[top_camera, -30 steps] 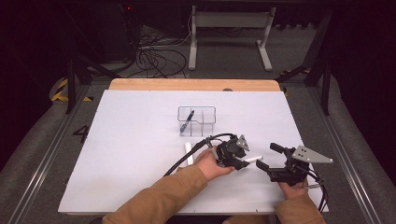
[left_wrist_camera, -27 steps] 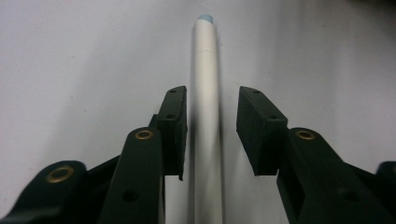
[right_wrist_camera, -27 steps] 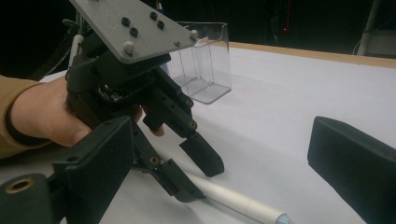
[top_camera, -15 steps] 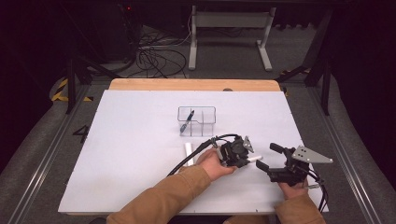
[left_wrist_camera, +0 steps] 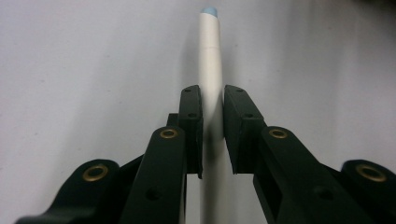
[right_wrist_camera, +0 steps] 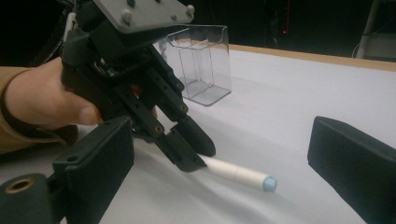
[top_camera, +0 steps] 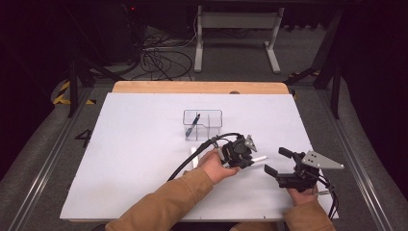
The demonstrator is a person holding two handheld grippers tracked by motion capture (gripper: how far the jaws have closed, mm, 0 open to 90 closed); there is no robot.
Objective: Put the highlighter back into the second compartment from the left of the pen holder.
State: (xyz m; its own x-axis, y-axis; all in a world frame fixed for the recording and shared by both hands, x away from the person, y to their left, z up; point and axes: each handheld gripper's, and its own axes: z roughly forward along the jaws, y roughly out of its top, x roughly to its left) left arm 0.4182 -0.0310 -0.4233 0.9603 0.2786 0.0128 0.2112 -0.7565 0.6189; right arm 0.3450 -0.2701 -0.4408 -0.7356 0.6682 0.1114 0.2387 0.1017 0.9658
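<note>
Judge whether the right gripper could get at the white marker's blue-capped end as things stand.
Probably yes. The right gripper stands open beside the white marker, whose capped end sticks out free of the left gripper shut on its other part.

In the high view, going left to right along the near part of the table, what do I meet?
Brown sleeve → left gripper, its fingers shut on the white marker → white marker poking out → right gripper, fingers open.

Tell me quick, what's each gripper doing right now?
Left gripper: closed on the white pen, lying on the table.
Right gripper: open, holding nothing.
</note>
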